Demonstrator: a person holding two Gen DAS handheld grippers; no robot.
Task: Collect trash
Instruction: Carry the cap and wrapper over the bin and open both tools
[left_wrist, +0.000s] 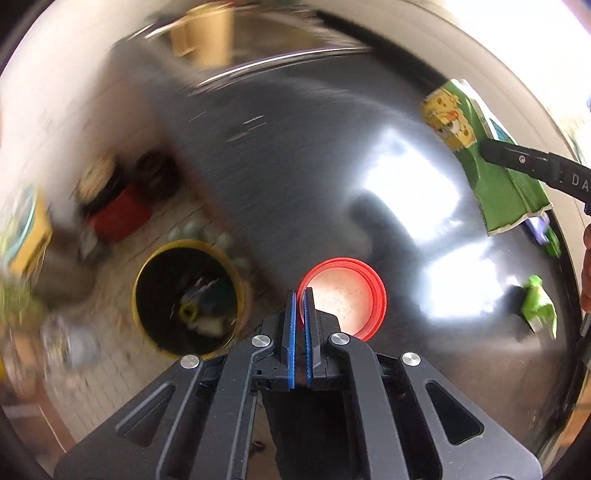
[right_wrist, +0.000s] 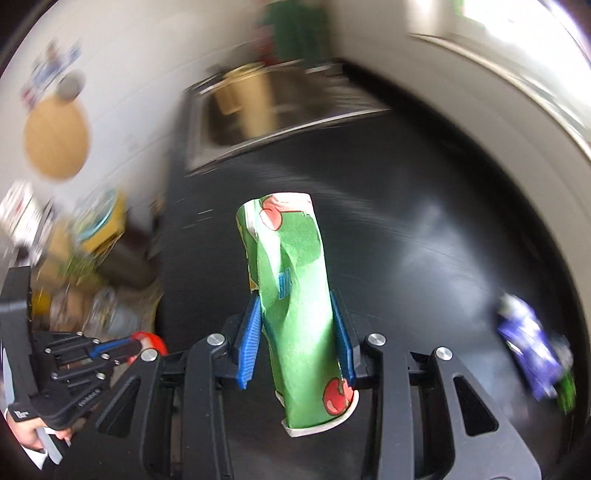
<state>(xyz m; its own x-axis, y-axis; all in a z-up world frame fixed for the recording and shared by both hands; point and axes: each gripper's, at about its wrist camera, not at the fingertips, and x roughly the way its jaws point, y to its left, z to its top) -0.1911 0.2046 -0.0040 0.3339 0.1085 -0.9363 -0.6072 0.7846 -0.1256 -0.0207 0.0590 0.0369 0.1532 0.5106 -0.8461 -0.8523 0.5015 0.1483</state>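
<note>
We see the left gripper (left_wrist: 300, 295) w/ fingers pinching the rim of a red lid (left_wrist: 345, 297), just right of the yellow trash bin (left_wrist: 188, 297). Right gripper (right_wrist: 295, 317) clamps a crumpled green paper cup (right_wrist: 293, 295) above the dark countertop (right_wrist: 424, 240), far right of the bin.

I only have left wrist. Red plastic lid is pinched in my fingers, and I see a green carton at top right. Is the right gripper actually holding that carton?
Observer: Yes. In the right wrist view the right gripper is shut on the crushed green paper carton, one blue pad on each side.
Operator: Which end is forward?
Observer: Its rolled end with a red cherry print points away from the camera; another cherry shows near the white rim at the near end.
Operator: Other trash beyond the bright green scrap I can see?
Observer: A crumpled blue-purple wrapper lies on the dark counter, right of the carton.
</note>
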